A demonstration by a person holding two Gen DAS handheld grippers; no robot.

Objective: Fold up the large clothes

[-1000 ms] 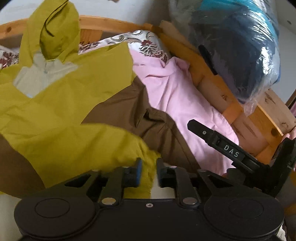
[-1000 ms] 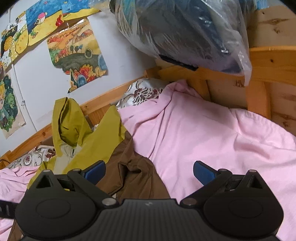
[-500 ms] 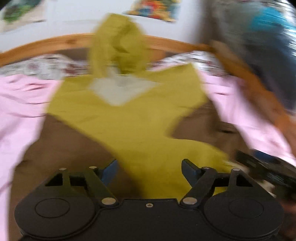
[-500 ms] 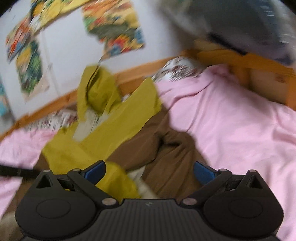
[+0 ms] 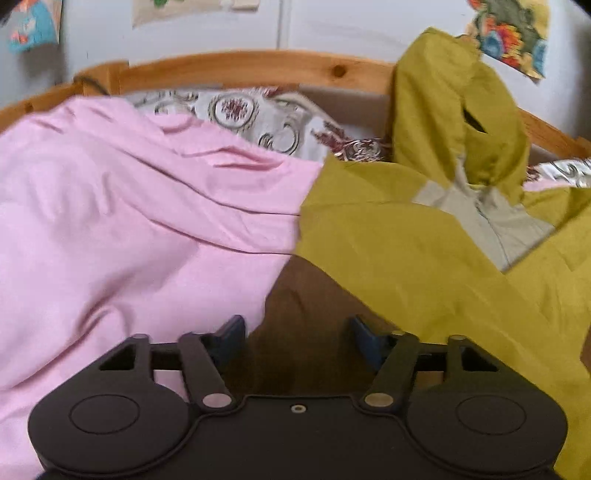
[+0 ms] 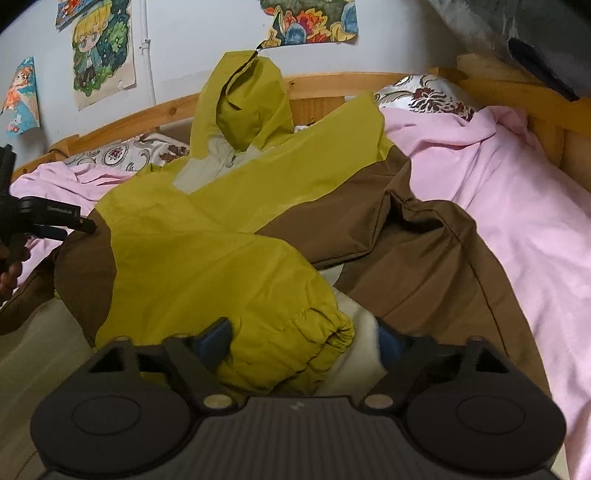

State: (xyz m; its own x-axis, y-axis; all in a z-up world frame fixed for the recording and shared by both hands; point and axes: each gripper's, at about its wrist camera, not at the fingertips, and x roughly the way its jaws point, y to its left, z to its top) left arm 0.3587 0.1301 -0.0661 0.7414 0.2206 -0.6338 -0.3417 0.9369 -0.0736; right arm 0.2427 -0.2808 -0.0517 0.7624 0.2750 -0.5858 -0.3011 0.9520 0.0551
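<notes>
A large olive-yellow and brown hooded jacket [image 6: 229,206] lies spread on a pink bedsheet [image 6: 517,206], its hood [image 6: 243,103] propped against the wooden rail. One yellow sleeve is folded across the front, its elastic cuff [image 6: 325,325] between the fingers of my open right gripper [image 6: 303,339]. My left gripper [image 5: 297,332] is open and empty over the jacket's brown left edge [image 5: 310,295], where it meets the pink sheet [image 5: 129,240]. The left gripper also shows at the far left of the right wrist view [image 6: 48,218].
A wooden bed rail [image 5: 240,70] runs along the back, with patterned pillows [image 5: 251,118] below it. Posters [image 6: 103,51] hang on the white wall. A plastic-wrapped bundle [image 6: 535,33] sits at the upper right on the wooden frame [image 6: 517,88].
My left gripper opened, let go of the yellow sleeve and swung left to the jacket's brown edge. My right gripper moved left over the folded sleeve cuff.
</notes>
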